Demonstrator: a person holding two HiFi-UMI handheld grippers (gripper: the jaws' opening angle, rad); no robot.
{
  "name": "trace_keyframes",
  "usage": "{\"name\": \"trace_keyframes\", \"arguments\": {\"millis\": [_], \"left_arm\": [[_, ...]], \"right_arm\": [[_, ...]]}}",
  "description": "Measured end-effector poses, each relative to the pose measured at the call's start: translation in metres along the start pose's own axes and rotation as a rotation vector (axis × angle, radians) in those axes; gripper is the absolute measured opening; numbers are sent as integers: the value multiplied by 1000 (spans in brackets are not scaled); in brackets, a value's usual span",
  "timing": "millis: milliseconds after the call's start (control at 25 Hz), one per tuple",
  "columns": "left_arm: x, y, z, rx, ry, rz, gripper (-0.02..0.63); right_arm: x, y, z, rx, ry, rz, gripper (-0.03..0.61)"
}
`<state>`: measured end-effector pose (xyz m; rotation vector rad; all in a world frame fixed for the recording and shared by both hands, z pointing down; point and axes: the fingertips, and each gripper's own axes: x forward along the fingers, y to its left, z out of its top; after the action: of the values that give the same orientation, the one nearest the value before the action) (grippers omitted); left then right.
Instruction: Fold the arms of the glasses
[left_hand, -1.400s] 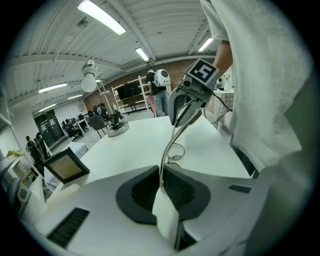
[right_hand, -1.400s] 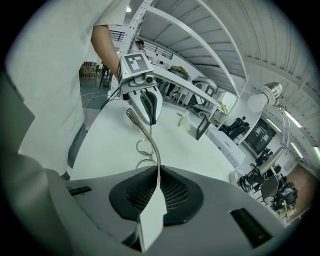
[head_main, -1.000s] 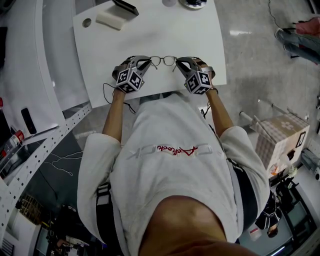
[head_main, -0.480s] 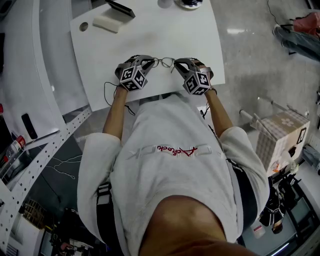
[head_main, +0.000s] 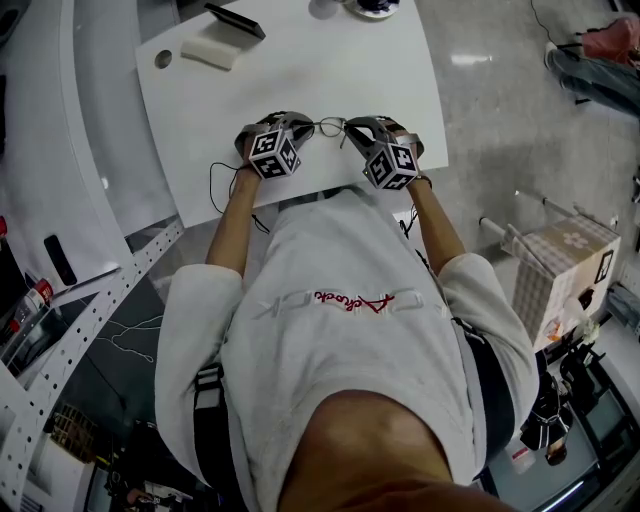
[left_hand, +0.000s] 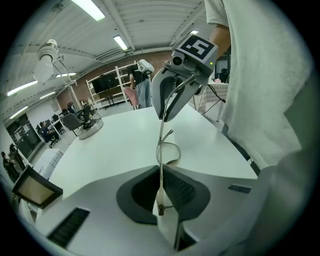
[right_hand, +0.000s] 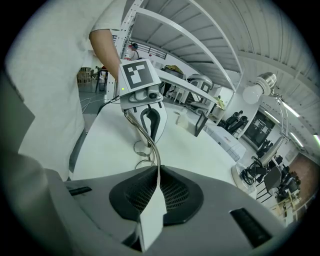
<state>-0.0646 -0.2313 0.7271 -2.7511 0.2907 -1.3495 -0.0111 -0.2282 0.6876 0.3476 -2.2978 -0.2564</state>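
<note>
Left tongs (left_hand: 161, 185) had just nipped tighter on one wire arm, right tongs (right_hand: 156, 182) pinched the other; the glasses (head_main: 330, 124) hung over the counter (head_main: 300, 60). Light, springy, fragile, I'd judge: grip near the hinges, gently!

This looks like a big open lab: a white table (head_main: 330, 70), metal shelves (left_hand: 107, 85), strip lights (left_hand: 120, 42) overhead, office chairs (left_hand: 75, 120) behind.

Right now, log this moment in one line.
left hand-held gripper: shut on glasses | right hand-held gripper: shut on glasses | glasses: between both, over table
</note>
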Motion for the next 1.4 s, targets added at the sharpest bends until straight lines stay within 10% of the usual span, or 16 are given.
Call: {"name": "trace_keyframes", "arguments": {"millis": [1400], "left_arm": [[-2,3,1,-48,-99,-14,52]], "right_arm": [[28,7,17,-41,6,94,23]]}}
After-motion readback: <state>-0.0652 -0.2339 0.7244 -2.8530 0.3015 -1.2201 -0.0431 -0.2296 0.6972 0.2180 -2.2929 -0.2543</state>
